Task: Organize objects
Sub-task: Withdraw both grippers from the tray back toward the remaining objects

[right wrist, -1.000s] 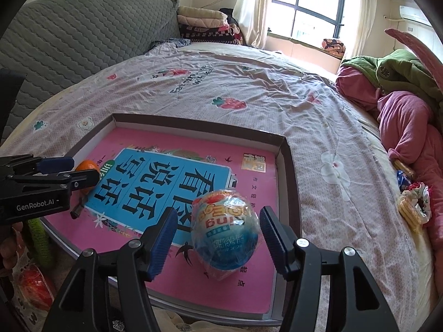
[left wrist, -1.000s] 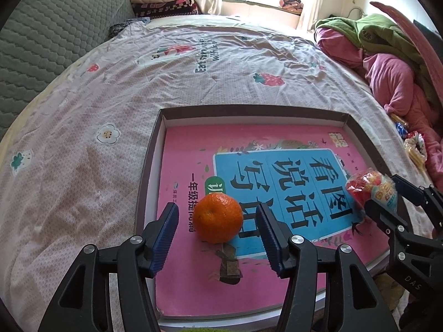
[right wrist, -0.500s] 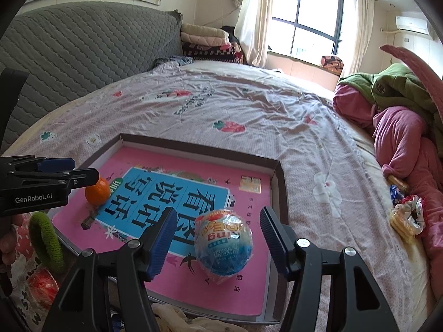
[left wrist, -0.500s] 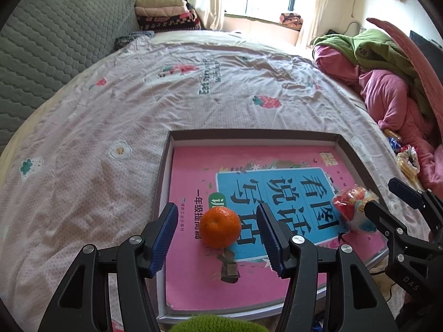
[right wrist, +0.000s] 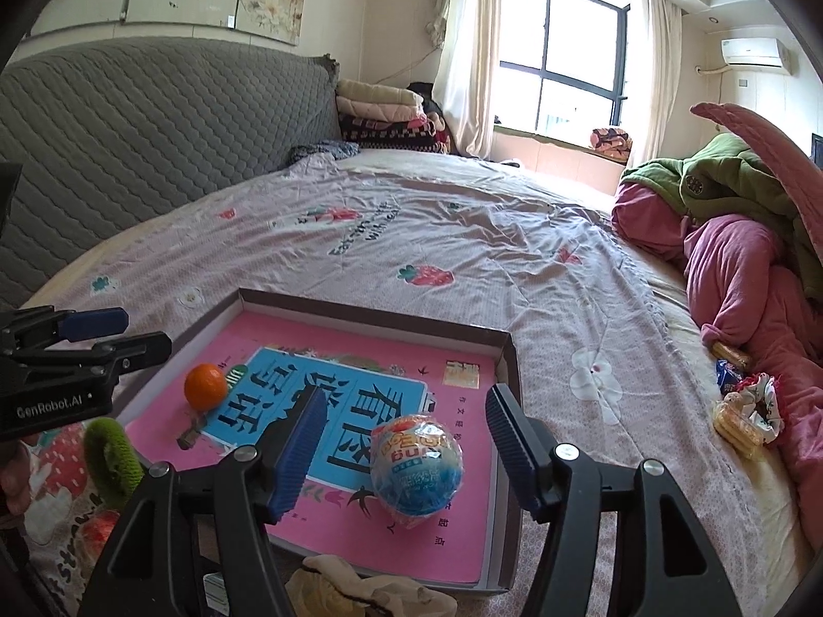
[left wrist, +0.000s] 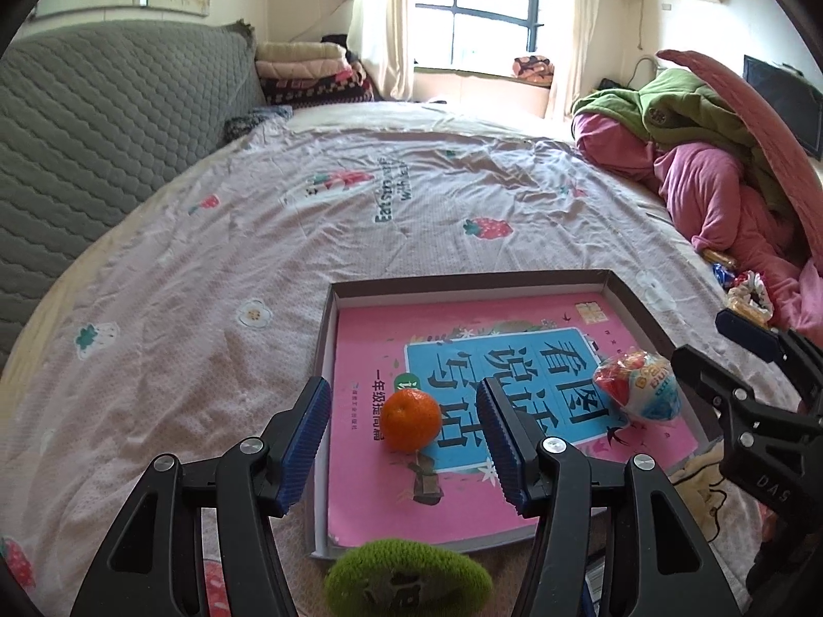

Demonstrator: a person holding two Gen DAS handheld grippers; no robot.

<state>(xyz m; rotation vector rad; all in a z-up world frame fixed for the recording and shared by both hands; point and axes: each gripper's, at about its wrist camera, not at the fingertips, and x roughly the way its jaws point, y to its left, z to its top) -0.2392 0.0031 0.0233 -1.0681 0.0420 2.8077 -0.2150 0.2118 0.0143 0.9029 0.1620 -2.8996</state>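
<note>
Here, on a flowered bedsheet (left wrist: pixel 216 267), a shallow box tray (left wrist: pixel 463 280) with a pink book (left wrist: pixel 463 504) lying flat inside. Left gripper (left wrist: pixel 404 442) spread wide, holding nothing, its blue pads (left wrist: pixel 308 437) either side of an orange (left wrist: pixel 413 419) without touching it. Orange resting on the book at about 8 o'clock of the tray in the right wrist view (right wrist: pixel 206 385). Right gripper (right wrist: pixel 404 452) likewise wide apart and empty, flanking a wrapped egg-shaped candy (right wrist: pixel 415 470) sitting at the tray's 5 o'clock, clear of both pads. Close below the left gripper, at 6 o'clock, a fuzzy green ring (left wrist: pixel 409 578) crowding the tray's near edge. At 3 o'clock beyond the tray, a small heap of snack packets (right wrist: pixel 743 409) against a pile of pink and green bedding (right wrist: pixel 735 236). Grey quilted headboard (right wrist: pixel 154 128) at 10 o'clock
</note>
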